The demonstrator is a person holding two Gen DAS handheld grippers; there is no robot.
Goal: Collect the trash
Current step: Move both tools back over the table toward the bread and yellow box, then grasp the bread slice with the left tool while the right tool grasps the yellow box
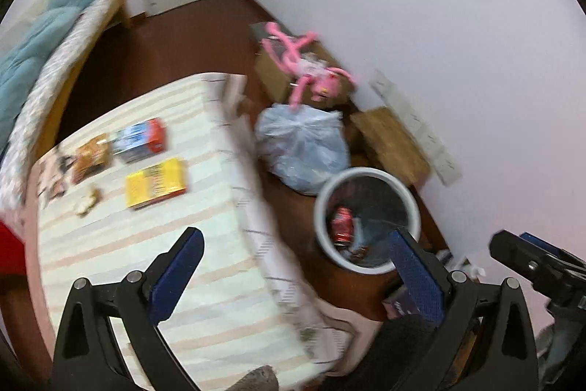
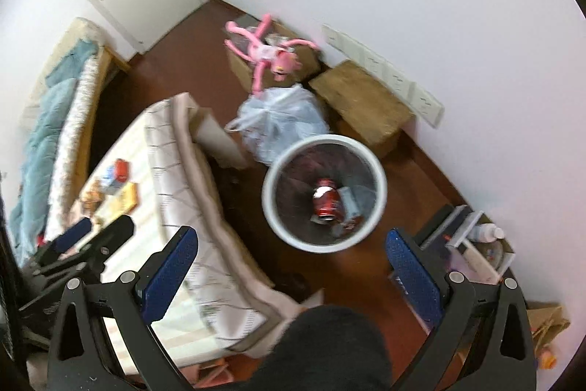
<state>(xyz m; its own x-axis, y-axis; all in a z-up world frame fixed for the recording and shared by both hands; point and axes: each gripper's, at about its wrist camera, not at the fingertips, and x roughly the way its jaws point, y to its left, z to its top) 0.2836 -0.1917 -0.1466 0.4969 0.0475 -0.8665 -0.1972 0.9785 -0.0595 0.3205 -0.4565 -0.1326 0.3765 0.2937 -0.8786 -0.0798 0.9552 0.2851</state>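
White bin (image 2: pixel 324 246) beside striped bed (image 1: pixel 205 284), plastic bag (image 1: pixel 304 149) behind; both jaws wide, empty.

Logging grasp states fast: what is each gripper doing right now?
Left gripper: open, fingers spread wide, holding nothing.
Right gripper: open, fingers spread wide, holding nothing, above the trash bin.

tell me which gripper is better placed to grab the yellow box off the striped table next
Left, probably. The left gripper is open and empty over the striped table, with the flat yellow box just ahead of it. The right gripper, also open, hangs over the white round trash bin on the floor.
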